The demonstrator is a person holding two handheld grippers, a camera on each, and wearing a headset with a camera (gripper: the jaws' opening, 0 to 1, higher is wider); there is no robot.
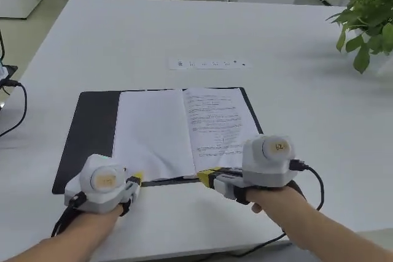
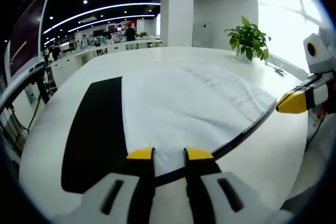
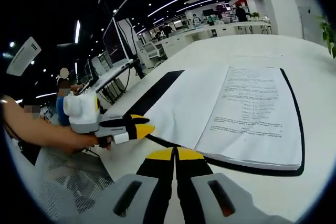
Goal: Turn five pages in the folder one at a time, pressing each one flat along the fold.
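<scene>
Left tool (image 1: 136,178) and right tool (image 1: 206,177) sit at the near edge of folder (image 1: 92,133), which lies open flat on table (image 1: 184,29). Neither grasps anything.

Left gripper view: jaws slightly parted, empty, tips just over blank page (image 2: 173,103) edge. Risk: folder skids on the smooth table w/ nothing pinning it.

Right gripper view: jaws clenched on nothing, aimed at printed page (image 3: 252,108) stack. Risk: lifts 2+ sheets at once, or creases pg off the fold.
</scene>
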